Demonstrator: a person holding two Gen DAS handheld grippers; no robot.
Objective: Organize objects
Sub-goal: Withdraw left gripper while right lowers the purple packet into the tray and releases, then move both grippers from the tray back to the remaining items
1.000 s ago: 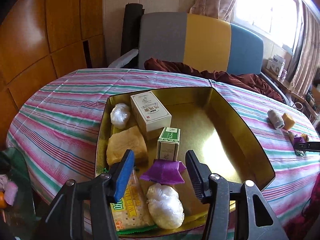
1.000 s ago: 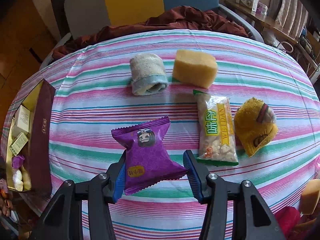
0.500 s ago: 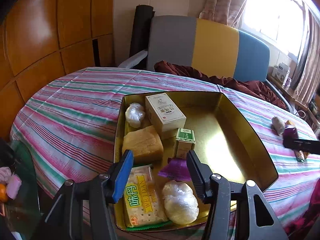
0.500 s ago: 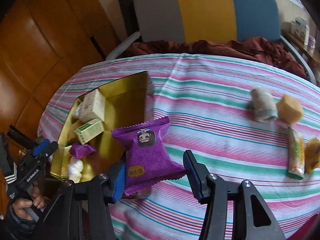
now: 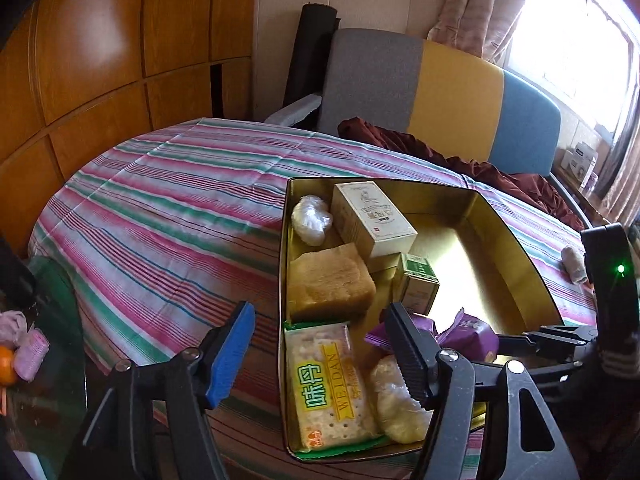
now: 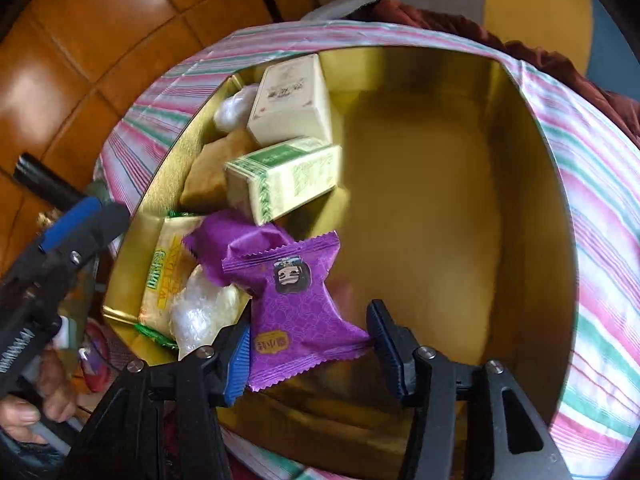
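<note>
A gold tin [image 5: 516, 240] sits on the striped table [image 5: 168, 216]; it also shows in the right wrist view [image 6: 460, 184]. My right gripper [image 6: 310, 344] is shut on a purple snack packet [image 6: 298, 300] and holds it over the tin's near side, next to another purple packet [image 6: 236, 244]. In the left wrist view the held packet [image 5: 470, 334] and the right gripper [image 5: 516, 344] reach in from the right. My left gripper [image 5: 320, 344] is open and empty, above the tin's near left edge. The tin holds a white box [image 5: 372, 220], a green box [image 5: 418, 288], a sponge [image 5: 328, 280] and crackers [image 5: 328, 384].
Two white wrapped lumps [image 5: 310, 220] [image 5: 400, 400] lie in the tin. A rolled cloth [image 5: 574, 264] lies on the table right of the tin. A grey, yellow and blue sofa [image 5: 440, 92] with a dark red blanket stands behind. A glass side table [image 5: 40, 360] is at the left.
My right gripper has carried the purple packet from the table's right side over into the tin. My left gripper has drawn back and to the left of the tin.
</note>
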